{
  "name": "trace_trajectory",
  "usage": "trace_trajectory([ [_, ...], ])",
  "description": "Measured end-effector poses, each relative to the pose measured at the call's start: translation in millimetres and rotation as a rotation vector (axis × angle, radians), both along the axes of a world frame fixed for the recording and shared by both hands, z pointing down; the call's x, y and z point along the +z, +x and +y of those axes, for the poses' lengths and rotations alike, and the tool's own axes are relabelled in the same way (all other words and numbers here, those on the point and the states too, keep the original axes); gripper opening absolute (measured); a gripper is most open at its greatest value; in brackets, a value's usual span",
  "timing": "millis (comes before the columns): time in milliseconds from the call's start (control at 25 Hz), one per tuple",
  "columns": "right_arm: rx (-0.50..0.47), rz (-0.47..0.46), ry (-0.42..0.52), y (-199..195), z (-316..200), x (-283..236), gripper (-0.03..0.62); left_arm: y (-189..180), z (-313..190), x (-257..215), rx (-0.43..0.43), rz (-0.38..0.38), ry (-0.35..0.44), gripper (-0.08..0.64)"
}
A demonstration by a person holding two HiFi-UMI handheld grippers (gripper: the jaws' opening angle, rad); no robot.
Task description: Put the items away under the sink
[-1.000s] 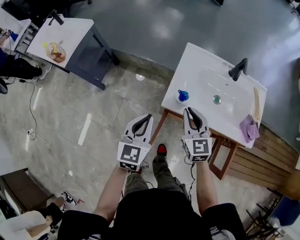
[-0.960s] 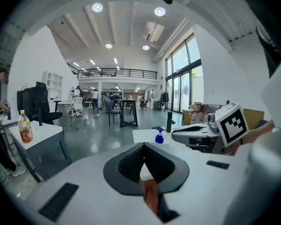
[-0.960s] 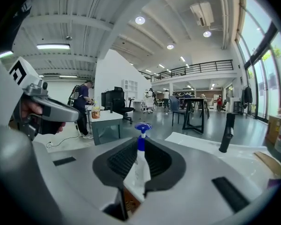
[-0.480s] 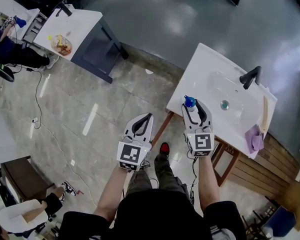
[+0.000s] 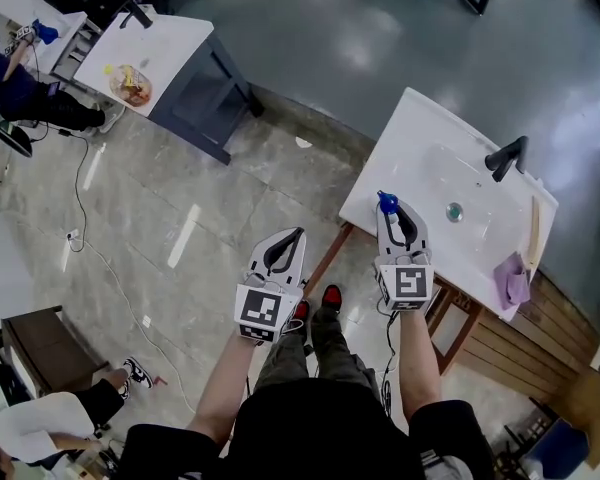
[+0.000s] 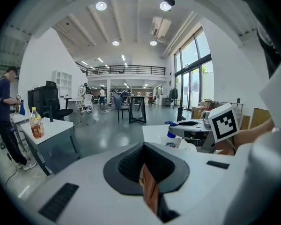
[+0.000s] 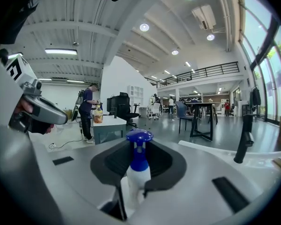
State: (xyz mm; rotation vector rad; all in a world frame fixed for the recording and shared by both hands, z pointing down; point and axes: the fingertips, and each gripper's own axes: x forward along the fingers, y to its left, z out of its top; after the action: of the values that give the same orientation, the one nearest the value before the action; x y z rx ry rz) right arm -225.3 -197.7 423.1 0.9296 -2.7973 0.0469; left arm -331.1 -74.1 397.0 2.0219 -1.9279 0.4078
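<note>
**Background of the hall**

Upper left: white-topped desk with dark grey base [image 5: 165, 43], bearing an upright clear plastic bottle of orange drink [image 6: 35, 124]. Just behind, black office chair [image 6: 50, 100]. Nearby, standing person in dark top [image 7: 87, 109]. Underfoot, pale glossy floor tiles [image 5: 180, 183].

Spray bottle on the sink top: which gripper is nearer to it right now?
Right. The right gripper has the spray bottle between its jaws, which have just been closing. The left gripper hangs over the floor, left of the sink, clear of it.
</note>
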Motion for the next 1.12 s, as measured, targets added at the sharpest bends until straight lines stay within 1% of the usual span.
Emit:
trace_trajectory([
  [200,0.009,0.015,0.013,-0.6,5.2,-5.8,0.094,-2.4,11.1,-4.6,0.015,-0.008,0.006,0.006],
  [400,0.047,-0.01,0.033,13.1,15.0,-31.2,0.094,2.3,14.8,-20.3,0.055,-0.025,0.035,0.006],
  [680,0.132,-0.009,0.08,41.7,37.1,-71.1,0.094,16.9,25.7,-46.5,0.131,-0.025,0.081,0.006],
  [880,0.21,-0.01,0.101,69.2,63.9,-93.2,0.094,34.2,39.8,-60.0,0.205,-0.015,0.11,0.006],
  [1120,0.325,-0.007,0.096,109.8,103.7,-102.0,0.094,61.0,61.3,-67.9,0.304,-0.001,0.14,0.006],
])
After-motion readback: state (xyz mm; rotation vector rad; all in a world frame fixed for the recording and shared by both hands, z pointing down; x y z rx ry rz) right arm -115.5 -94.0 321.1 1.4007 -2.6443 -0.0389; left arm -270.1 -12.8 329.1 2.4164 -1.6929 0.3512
